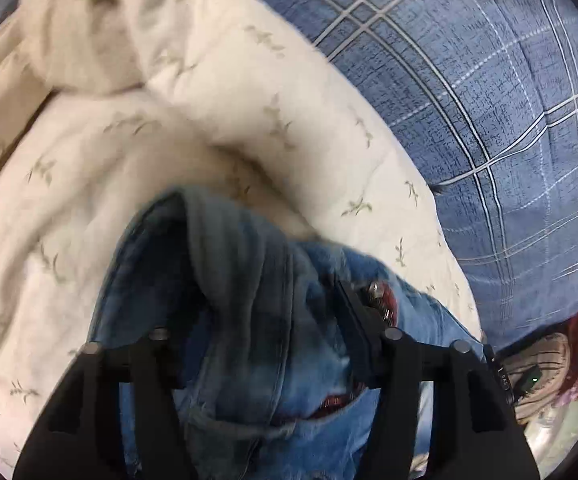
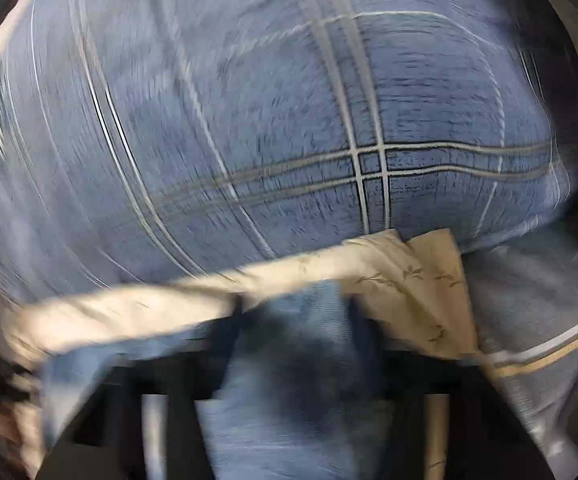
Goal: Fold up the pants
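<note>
The pants are blue jeans (image 1: 249,320). In the left wrist view they are bunched between my left gripper's (image 1: 269,320) black fingers (image 1: 355,312), which are shut on the denim and hold it up above a cream quilt (image 1: 129,160). A dark red patch shows at the right finger. In the blurred right wrist view, my right gripper (image 2: 293,320) holds another part of the jeans (image 2: 289,380) between its black fingers (image 2: 229,332), and the denim hangs down over them.
A blue plaid bed cover (image 1: 469,100) lies to the right of the quilt and fills the right wrist view (image 2: 249,120). The cream quilt's edge (image 2: 409,280) crosses below it. A shoe (image 1: 537,372) and floor show at the lower right.
</note>
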Available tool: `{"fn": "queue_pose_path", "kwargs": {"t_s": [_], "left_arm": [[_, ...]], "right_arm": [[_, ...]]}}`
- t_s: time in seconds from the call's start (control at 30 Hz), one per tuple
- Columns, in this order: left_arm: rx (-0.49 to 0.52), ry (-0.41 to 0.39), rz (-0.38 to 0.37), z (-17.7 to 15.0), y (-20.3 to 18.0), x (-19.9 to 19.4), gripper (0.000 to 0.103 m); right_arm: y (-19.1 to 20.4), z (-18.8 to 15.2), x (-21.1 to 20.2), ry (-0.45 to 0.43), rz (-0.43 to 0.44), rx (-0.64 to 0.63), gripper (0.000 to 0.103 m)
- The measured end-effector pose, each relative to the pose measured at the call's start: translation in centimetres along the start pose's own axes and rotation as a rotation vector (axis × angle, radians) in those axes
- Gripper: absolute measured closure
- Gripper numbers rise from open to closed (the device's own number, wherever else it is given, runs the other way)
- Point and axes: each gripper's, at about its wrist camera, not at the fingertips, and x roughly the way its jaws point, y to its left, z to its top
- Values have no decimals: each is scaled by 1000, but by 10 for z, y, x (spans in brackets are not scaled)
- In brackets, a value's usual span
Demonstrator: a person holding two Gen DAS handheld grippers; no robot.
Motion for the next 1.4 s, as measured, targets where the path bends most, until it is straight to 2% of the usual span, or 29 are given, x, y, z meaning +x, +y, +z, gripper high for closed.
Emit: {"fn": "queue_pose_path", "kwargs": {"t_s": [0.03, 0.07, 0.1, 0.13, 0.23, 0.33, 0.43, 0.53, 0.67, 0.77, 0.83, 0.93, 1.0, 1.07, 1.1, 1.13, 1.17, 1.2, 1.27, 1.3, 1.4], "left_arm": [[20, 16, 4, 2, -6, 1, 83], [33, 9, 19, 2, -13, -4, 83], [52, -30, 34, 0, -18, -13, 83], [86, -62, 37, -2, -25, -23, 84], [178, -167, 17, -19, -46, -58, 84], [288, -272, 29, -48, -63, -99, 84], [335, -312, 2, -72, -64, -131, 84], [369, -335, -36, -108, -59, -154, 84], [385, -329, -86, -157, -33, -170, 84], [372, -297, -118, -190, 4, -174, 83], [365, -256, -106, -207, 23, -163, 83], [371, -122, -24, -230, 49, -126, 83], [377, -92, -36, -242, 63, -126, 80], [374, -106, -77, -250, 74, -143, 66], [358, -115, -91, -254, 81, -153, 64], [338, -122, -120, -256, 87, -163, 64], [317, -119, -158, -256, 93, -171, 61], [293, -116, -196, -255, 96, -177, 60], [223, -114, -271, -249, 102, -183, 42], [206, -108, -297, -246, 101, -183, 39], [165, -69, -291, -237, 93, -167, 38]], "right_arm": [[5, 1, -6, -19, -11, -20, 77], [11, 2, -19, -62, -17, -37, 78], [13, 4, -30, -92, -18, -37, 79], [16, 6, -47, -128, -28, -33, 98], [24, 2, -91, -201, -40, -39, 99], [29, -12, -136, -258, -43, -39, 101], [17, -36, -180, -295, -34, -32, 101], [6, -77, -217, -323, 1, 2, 101], [-18, -141, -260, -356, 45, 68, 101], [-40, -197, -275, -354, 40, 131, 101], [-59, -238, -270, -307, 18, 194, 100], [-73, -285, -255, -175, -18, 258, 93], [-73, -317, -260, -145, -61, 265, 93], [-69, -334, -272, -152, -59, 266, 88], [-64, -343, -281, -162, -59, 263, 77], [-56, -349, -289, -176, -45, 264, 63], [-49, -351, -291, -185, -19, 268, 57], [-38, -352, -293, -196, 48, 277, 49], [-16, -345, -286, -192, 171, 287, 46], [-2, -336, -276, -172, 246, 291, 44], [38, -318, -244, -92, 444, 324, 40]]}}
